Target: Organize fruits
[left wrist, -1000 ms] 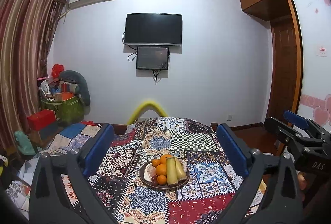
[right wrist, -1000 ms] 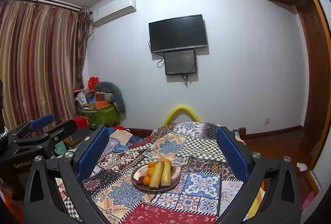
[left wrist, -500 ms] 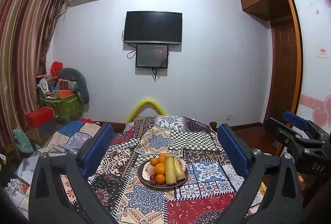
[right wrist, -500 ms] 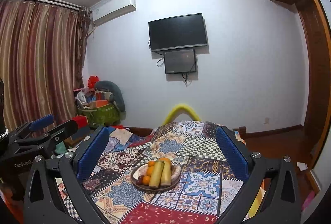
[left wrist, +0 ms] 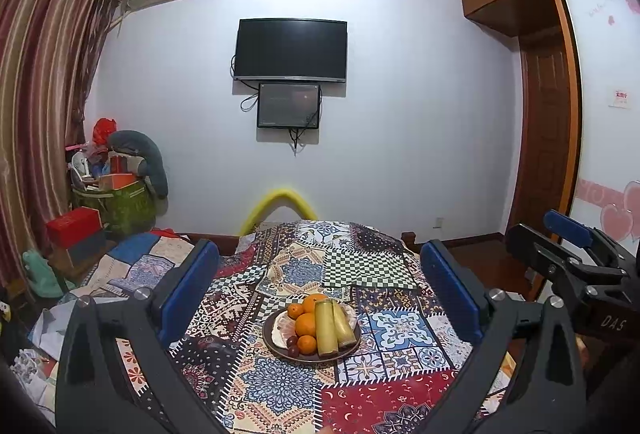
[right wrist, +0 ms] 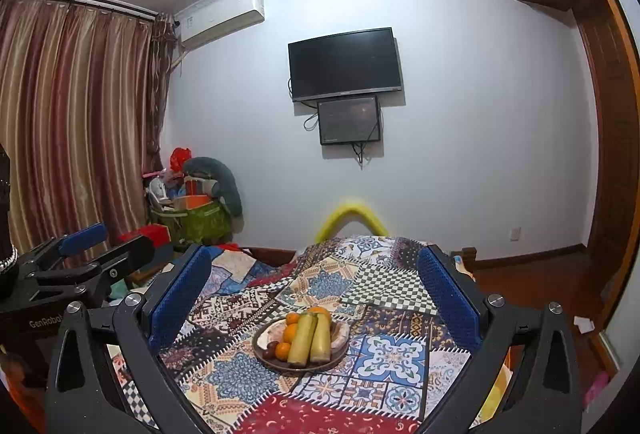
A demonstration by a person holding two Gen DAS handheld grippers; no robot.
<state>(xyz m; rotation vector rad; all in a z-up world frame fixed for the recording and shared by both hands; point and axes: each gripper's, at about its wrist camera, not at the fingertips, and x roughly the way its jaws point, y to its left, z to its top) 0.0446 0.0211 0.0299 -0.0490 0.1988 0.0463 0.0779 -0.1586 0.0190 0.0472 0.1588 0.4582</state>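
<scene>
Left wrist view: plate (left wrist: pixel 274 338) of fruit sits slightly lower in frame than before, left gripper (left wrist: pixel 320 294) spread and empty short of it; right wrist view: right gripper (right wrist: pixel 312 294) likewise spread before the plate, whose heaped oranges (right wrist: pixel 291 332) could roll off if nudged

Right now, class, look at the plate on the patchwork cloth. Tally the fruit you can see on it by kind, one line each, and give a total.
Oranges: 4
Long yellow-green stalk pieces: 2
Small dark red fruits: 2
Total: 8 visible on the plate; anything hidden behind them is not counted.
</scene>
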